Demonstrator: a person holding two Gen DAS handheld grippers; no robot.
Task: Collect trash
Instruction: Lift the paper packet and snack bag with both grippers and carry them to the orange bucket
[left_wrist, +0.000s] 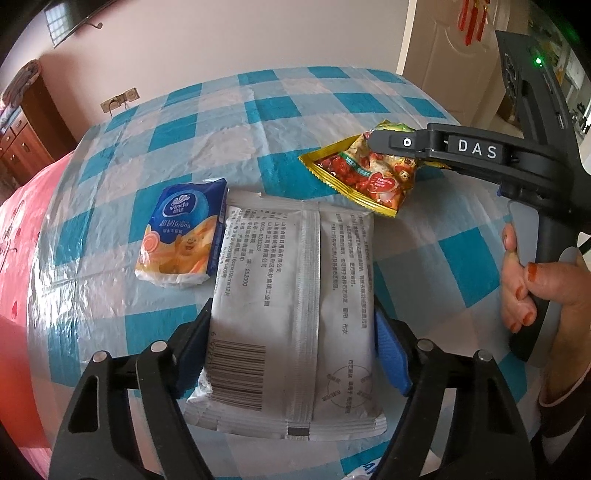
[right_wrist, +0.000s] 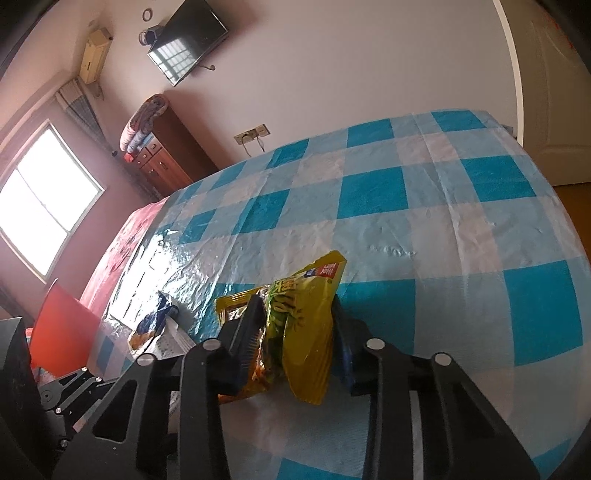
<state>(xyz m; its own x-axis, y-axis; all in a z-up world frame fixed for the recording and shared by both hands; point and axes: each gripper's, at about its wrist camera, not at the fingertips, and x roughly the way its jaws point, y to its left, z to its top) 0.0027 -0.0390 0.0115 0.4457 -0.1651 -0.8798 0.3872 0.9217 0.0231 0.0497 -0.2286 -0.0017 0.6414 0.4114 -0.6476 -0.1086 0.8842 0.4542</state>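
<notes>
A flat grey wipes packet (left_wrist: 291, 277) with a barcode lies on the blue-checked tablecloth (left_wrist: 295, 110). My left gripper (left_wrist: 293, 347) straddles its near half, and both pads touch its long edges. Left of it lies a blue and orange tissue pack (left_wrist: 184, 236), untouched. At the right, a yellow and red snack bag (left_wrist: 373, 173) has the right gripper (left_wrist: 376, 142) at its top corner. In the right wrist view that gripper (right_wrist: 295, 314) is shut on the crumpled snack bag (right_wrist: 303, 332), which bulges between the fingers. The tissue pack (right_wrist: 151, 325) shows low at the left.
A person's hand (left_wrist: 524, 288) holds the right gripper's handle. A pink cloth (left_wrist: 22, 240) covers the table's left end, and a red chair (right_wrist: 62, 332) stands beside it. A wooden cabinet (right_wrist: 162, 155) is against the far wall. The checked cloth stretches bare beyond the snack bag.
</notes>
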